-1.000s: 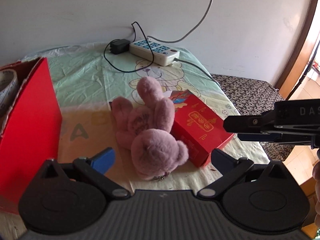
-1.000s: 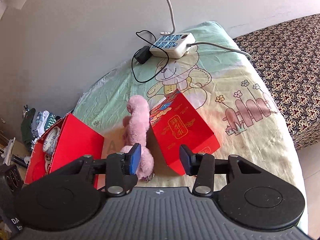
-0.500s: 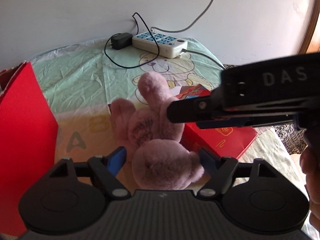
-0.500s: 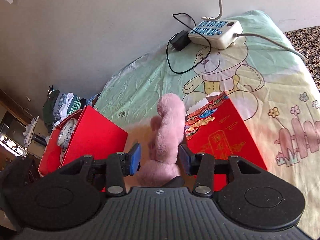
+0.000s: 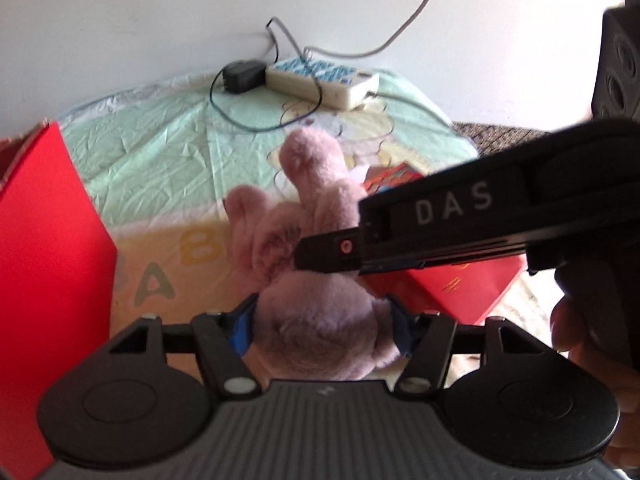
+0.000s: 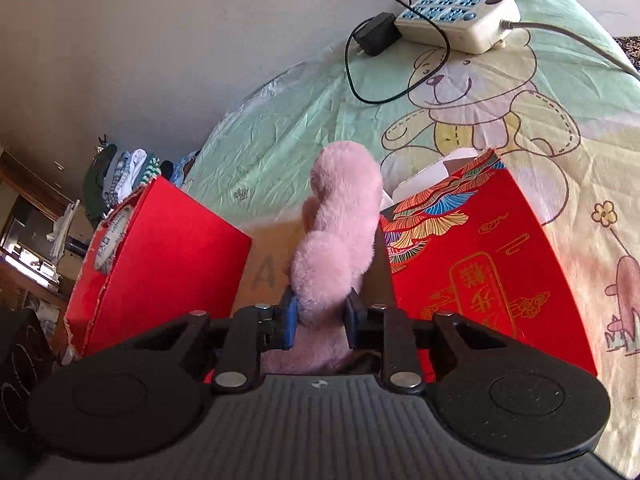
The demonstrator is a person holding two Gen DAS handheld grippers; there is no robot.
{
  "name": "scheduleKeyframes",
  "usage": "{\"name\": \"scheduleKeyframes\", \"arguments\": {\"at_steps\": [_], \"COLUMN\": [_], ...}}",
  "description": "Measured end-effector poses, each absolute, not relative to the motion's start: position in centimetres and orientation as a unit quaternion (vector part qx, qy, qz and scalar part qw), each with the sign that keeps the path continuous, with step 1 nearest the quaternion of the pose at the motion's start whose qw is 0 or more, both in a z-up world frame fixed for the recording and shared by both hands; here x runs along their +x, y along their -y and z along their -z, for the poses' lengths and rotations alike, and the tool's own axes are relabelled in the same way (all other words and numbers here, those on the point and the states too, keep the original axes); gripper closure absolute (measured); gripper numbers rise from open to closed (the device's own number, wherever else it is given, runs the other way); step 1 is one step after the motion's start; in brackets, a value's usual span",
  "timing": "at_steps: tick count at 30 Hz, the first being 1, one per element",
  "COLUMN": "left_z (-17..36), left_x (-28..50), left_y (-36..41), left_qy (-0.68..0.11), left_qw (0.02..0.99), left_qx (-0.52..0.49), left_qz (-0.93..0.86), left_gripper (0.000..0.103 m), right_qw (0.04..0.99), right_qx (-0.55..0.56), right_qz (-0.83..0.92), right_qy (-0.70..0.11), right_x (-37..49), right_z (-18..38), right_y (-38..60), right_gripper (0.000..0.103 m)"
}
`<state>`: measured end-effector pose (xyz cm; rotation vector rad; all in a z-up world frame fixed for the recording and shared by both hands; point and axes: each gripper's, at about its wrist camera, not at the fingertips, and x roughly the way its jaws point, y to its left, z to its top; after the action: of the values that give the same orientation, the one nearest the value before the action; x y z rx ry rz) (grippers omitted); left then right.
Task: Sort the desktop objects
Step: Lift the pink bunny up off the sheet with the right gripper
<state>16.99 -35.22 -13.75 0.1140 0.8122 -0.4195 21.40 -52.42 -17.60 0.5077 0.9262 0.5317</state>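
Table cover [image 6: 304, 92]: a crinkly teddy-bear print sheet spreads out ahead of both claws, with everything lying on it.
Open red box [image 6: 160, 256]: off to the left of both claws, well apart from the toy; a roll of tape [image 6: 112, 236] lies inside it. I'd guess this is where the toy belongs.
Red gift box [image 6: 480, 272]: just right of the right claw, its printed side touching or nearly touching the toy. The lift should go up and left, clear of it.
Pink plush rabbit [image 5: 320, 320]: lying between the two red boxes, its ears pointing away from the claws.
Left claw [image 5: 322, 328]: its jaws are closing, with the rabbit's round head filling the gap between the blue pads, which press into the fur on both sides.
Right claw [image 6: 320, 316]: reaching in across the left claw's view, its jaws are closing too, narrower, and its pads dent a slimmer part of the body.
How to do it well: in my judgement, let both grips settle before lifting. Plush squashes, so a bite on fur alone would slip; the pads need stuffing under them. Raise both claws together to avoid stretching the toy.
Power strip [image 6: 460, 16]: far ahead by the wall, its black charger [image 6: 376, 34] and cable out of the way.
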Motion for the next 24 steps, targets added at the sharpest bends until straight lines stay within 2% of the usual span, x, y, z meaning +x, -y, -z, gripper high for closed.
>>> {"name": "scheduleKeyframes", "arguments": {"at_steps": [8, 15, 19, 24], "left_z": [7.6, 4.0, 0.3, -3.5], "left_x": [11.9, 10.2, 8.8, 8.1], "left_y": [34.7, 31.2, 27.6, 19.8], "left_qy": [-0.277, -0.237, -0.178, -0.142], "left_qw": [0.927, 0.932, 0.944, 0.954], "left_qx": [0.09, 0.063, 0.063, 0.059], "left_qz": [0.236, 0.267, 0.272, 0.258], "left_gripper": [0.046, 0.046, 0.046, 0.046], "right_qw": [0.858, 0.875, 0.876, 0.857], "right_qx": [0.257, 0.274, 0.305, 0.349], "right_qz": [-0.267, -0.255, -0.266, -0.305], "right_qy": [-0.355, -0.307, -0.261, -0.227], "right_x": [17.2, 14.9, 13.8, 13.8], "right_z": [12.6, 9.1, 5.9, 3.0], "right_y": [53.0, 51.0, 49.0, 43.1], "right_gripper": [0.081, 0.082, 0.082, 0.082]}}
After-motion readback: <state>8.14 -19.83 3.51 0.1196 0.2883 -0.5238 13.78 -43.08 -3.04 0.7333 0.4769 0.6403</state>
